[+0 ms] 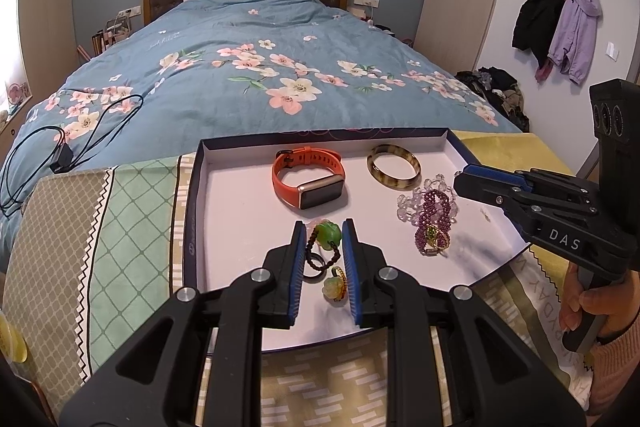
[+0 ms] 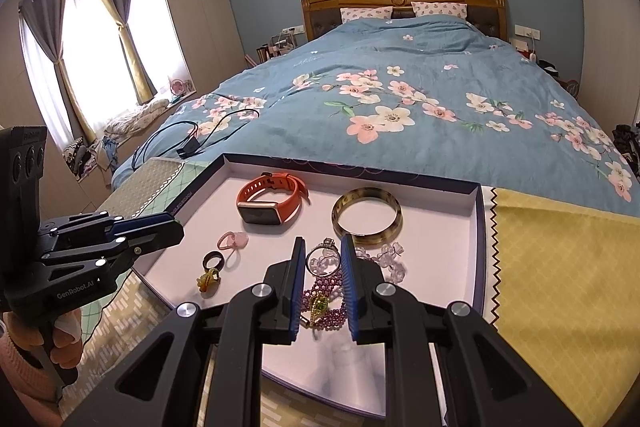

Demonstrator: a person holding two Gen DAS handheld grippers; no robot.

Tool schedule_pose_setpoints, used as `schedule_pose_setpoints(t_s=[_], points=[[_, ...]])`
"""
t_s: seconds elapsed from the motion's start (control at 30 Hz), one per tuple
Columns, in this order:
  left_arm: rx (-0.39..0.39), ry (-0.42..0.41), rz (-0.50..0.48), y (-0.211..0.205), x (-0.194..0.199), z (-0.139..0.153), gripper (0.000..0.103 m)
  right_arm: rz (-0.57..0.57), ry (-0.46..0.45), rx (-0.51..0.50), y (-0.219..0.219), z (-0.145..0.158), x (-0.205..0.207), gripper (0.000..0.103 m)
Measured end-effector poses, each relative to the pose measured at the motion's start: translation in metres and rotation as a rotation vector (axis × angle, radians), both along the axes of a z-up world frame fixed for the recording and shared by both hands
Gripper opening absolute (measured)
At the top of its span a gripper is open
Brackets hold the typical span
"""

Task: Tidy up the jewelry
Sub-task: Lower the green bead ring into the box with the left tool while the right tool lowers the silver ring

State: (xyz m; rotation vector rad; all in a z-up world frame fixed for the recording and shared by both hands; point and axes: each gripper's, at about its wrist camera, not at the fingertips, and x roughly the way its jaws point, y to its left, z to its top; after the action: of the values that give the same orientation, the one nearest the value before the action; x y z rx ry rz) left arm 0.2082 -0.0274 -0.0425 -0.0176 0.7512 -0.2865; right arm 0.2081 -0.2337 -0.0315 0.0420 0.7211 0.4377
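A white tray (image 1: 240, 195) sat at the foot of the bed (image 1: 248, 67). In the tray lay an orange watch (image 1: 308, 177), a bangle (image 1: 394, 163) and purple beads (image 1: 434, 223). The left gripper (image 1: 323, 259) hung over a green charm (image 1: 328, 235), fingers a little apart, pinching nothing. The right gripper (image 2: 320, 283) hung over the beads the same way.

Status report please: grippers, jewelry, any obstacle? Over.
Left gripper and right gripper slightly open, empty, above tray. Orange watch, bangle, purple beads, rings loose in tray. No obstacle seen.
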Motion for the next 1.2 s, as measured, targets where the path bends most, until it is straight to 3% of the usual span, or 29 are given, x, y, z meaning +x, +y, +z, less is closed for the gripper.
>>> schedule_pose_setpoints(t_s=[1.2], points=[[0.021, 0.043, 0.015, -0.005, 0.016, -0.020, 0.019, 0.007, 0.053, -0.039, 0.005, -0.014, 0.013, 0.016]])
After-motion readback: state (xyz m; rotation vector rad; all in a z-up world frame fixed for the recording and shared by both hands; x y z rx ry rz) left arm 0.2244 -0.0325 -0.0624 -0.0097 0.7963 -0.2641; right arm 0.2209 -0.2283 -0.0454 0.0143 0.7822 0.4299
